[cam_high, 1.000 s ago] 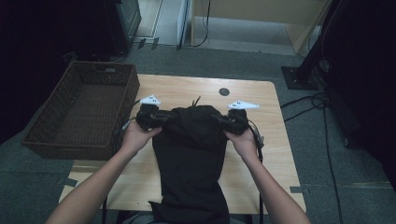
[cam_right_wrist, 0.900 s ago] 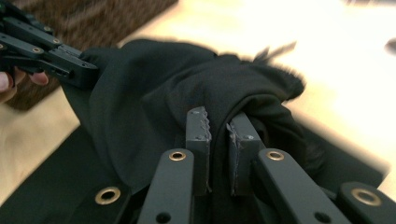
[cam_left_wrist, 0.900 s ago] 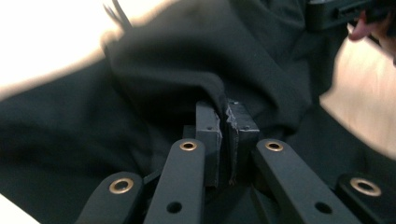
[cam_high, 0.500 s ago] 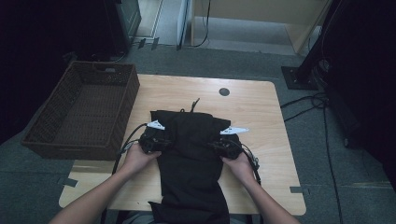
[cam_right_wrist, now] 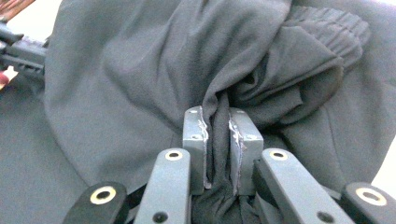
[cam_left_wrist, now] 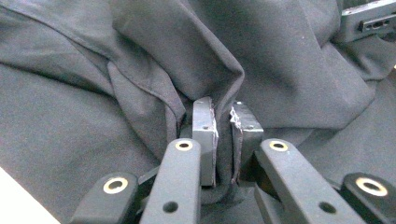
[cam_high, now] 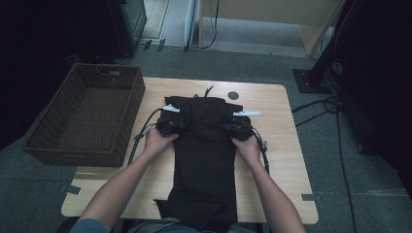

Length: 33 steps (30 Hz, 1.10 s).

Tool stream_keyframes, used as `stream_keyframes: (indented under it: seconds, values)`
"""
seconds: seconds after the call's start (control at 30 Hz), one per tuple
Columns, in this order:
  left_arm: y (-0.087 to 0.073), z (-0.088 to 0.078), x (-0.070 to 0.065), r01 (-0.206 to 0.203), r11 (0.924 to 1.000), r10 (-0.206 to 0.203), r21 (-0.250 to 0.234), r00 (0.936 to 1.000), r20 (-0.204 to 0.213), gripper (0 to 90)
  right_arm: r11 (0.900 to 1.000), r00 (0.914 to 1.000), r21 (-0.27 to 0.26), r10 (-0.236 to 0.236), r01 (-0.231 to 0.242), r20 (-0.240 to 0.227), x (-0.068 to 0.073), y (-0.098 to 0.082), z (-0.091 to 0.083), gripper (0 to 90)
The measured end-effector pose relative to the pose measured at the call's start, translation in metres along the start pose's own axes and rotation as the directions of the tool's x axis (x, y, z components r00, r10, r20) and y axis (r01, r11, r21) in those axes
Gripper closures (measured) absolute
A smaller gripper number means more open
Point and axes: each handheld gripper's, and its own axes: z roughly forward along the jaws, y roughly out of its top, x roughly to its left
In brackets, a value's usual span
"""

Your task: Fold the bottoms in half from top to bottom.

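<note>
Black trousers lie lengthwise down the middle of the frame, hem end spilling off the near edge of the tabletop, elasticated waistband folded toward centre frame. Cloth is thin, matte and limp, creasing into soft ridges. Left claw is clamped on a pinch of the fabric's left fold edge; right claw likewise on a thicker bunched gather by the waistband. Judged step: fold being laid down, both corners held low. Next move calls for settling the fold flat and square, then letting go cleanly without dragging cloth. Beyond, upper left, a dark wicker basket with a rectangular, coarse weave.
</note>
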Motion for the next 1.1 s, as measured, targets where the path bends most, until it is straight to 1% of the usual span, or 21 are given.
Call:
stream_keyframes:
  seconds: [0.1,0.2,0.23,0.27,0.3,0.37,0.4,0.5,0.57,0.6,0.63,0.67,0.7,0.73,0.8,0.83,0.87,0.9,0.93,1.0,1.1]
  values:
    - [0.012,0.007,0.011,0.028,0.9994,-0.029,-0.022,0.9992,-0.028,81.6,1.000,0.9993,-0.018,0.020,-0.020,0.033,-0.007,0.013,0.013,77.6]
    - [0.019,0.009,0.014,0.056,0.9984,-0.056,-0.007,0.9969,-0.055,82.7,0.997,0.9961,-0.024,0.074,-0.072,0.050,-0.009,0.022,0.022,79.3]
    - [0.026,0.005,0.014,0.064,0.9979,-0.064,0.000,0.9958,-0.065,85.5,0.996,0.9946,-0.017,0.091,-0.090,0.050,-0.008,0.026,0.023,80.6]
    - [0.029,-0.002,0.013,0.072,0.9968,-0.074,-0.033,0.9958,-0.054,86.6,0.994,0.9932,-0.007,0.105,-0.105,0.050,-0.008,0.031,0.021,81.3]
    - [0.033,-0.010,0.012,0.080,0.9942,-0.083,-0.072,0.9962,-0.029,87.3,0.994,0.9932,-0.014,0.108,-0.108,0.043,-0.006,0.037,0.016,81.6]
    - [0.039,-0.029,0.005,0.073,0.9897,-0.073,-0.123,0.9973,0.003,87.8,0.995,0.9973,-0.076,0.067,-0.064,0.031,-0.003,0.048,0.000,81.8]
    - [0.040,-0.037,0.002,0.060,0.9889,-0.059,-0.136,0.9982,0.013,87.8,0.994,0.9977,-0.091,0.067,-0.066,0.014,0.000,0.053,-0.011,81.8]
    - [0.035,-0.066,-0.018,0.015,0.9865,-0.009,-0.163,0.9992,0.038,87.7,0.993,0.9994,-0.117,0.019,-0.022,-0.029,0.013,0.058,-0.044,81.7]
    - [0.029,-0.074,-0.025,0.006,0.9864,0.003,-0.164,0.9987,0.051,87.5,0.993,0.9987,-0.117,-0.021,0.015,-0.047,0.024,0.051,-0.065,81.7]
    - [0.014,-0.085,-0.039,-0.037,0.9884,0.046,-0.147,0.9972,0.059,87.2,0.992,0.9973,-0.121,-0.051,0.044,-0.052,0.030,0.045,-0.076,81.7]
    - [0.014,-0.085,-0.039,-0.037,0.9884,0.046,-0.147,0.9972,0.059,87.0,0.992,0.9973,-0.121,-0.051,0.044,-0.052,0.030,0.045,-0.076,81.7]
    - [0.005,-0.087,-0.046,-0.051,0.9898,0.060,-0.133,0.9962,0.064,86.8,0.991,0.9945,-0.114,-0.074,0.066,-0.073,0.039,0.029,-0.090,81.6]
    - [-0.005,-0.088,-0.051,-0.069,0.9908,0.078,-0.116,0.9943,0.073,86.8,0.991,0.9945,-0.114,-0.074,0.066,-0.073,0.039,0.029,-0.090,81.6]
    - [-0.023,-0.086,-0.060,-0.092,0.9941,0.097,-0.057,0.9920,0.082,86.3,0.994,0.9914,-0.071,-0.095,0.089,-0.090,0.046,0.009,-0.095,81.4]
    - [-0.040,-0.079,-0.066,-0.122,0.9925,0.120,0.011,0.9886,0.090,85.7,0.995,0.9896,-0.020,-0.095,0.093,-0.108,0.050,-0.013,-0.094,81.3]
    - [-0.040,-0.079,-0.066,-0.122,0.9925,0.120,0.011,0.9886,0.090,85.3,0.995,0.9896,-0.020,-0.095,0.093,-0.108,0.050,-0.013,-0.094,81.3]
    - [-0.053,-0.071,-0.071,-0.162,0.9845,0.156,0.068,0.9844,0.082,84.7,0.995,0.9880,0.027,-0.095,0.099,-0.121,0.053,-0.034,-0.088,81.2]
    - [-0.053,-0.071,-0.071,-0.162,0.9845,0.156,0.068,0.9844,0.082,84.1,0.995,0.9880,0.027,-0.095,0.099,-0.121,0.053,-0.034,-0.088,81.2]
    - [-0.063,-0.063,-0.071,-0.177,0.9785,0.170,0.105,0.9825,0.076,83.4,0.991,0.9876,0.064,-0.111,0.118,-0.111,0.056,-0.051,-0.082,81.1]
    - [-0.065,-0.059,-0.070,-0.176,0.9770,0.168,0.121,0.9831,0.072,82.7,0.989,0.9878,0.083,-0.115,0.124,-0.105,0.057,-0.057,-0.079,81.1]
    - [-0.065,-0.050,-0.062,-0.168,0.9810,0.161,0.097,0.9840,0.076,82.5,0.987,0.9897,0.107,-0.111,0.120,-0.091,0.051,-0.063,-0.066,80.9]
